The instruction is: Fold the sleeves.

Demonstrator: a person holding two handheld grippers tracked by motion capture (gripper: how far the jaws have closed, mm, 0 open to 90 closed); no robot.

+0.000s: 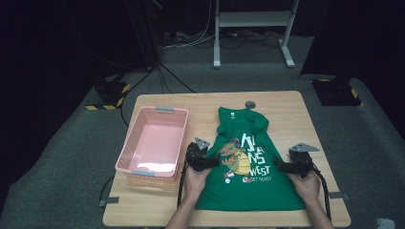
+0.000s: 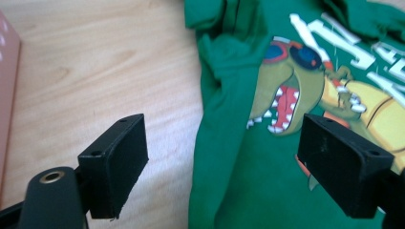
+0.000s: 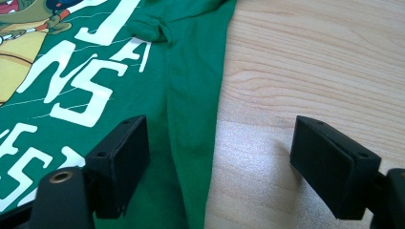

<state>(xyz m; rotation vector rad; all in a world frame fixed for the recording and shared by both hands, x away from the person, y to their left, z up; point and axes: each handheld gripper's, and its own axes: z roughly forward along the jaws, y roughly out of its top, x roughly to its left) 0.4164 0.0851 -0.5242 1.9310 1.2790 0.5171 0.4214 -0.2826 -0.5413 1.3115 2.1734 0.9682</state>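
Green T-shirt (image 1: 248, 157) flat on table (image 1: 291, 109) (dinosaur print, white lettering); left gripper (image 1: 216, 160), right gripper (image 1: 279, 165) agape, empty.

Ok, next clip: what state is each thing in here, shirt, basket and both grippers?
Green T-shirt: lying print-up on the table, sleeves folded in, held by neither gripper.
Pink basket: upright, empty, to the left of the shirt.
Left gripper: open, jaws either side of the shirt's left edge.
Right gripper: open, jaws either side of the shirt's right edge.
Table: wooden top, bearing the shirt and basket.
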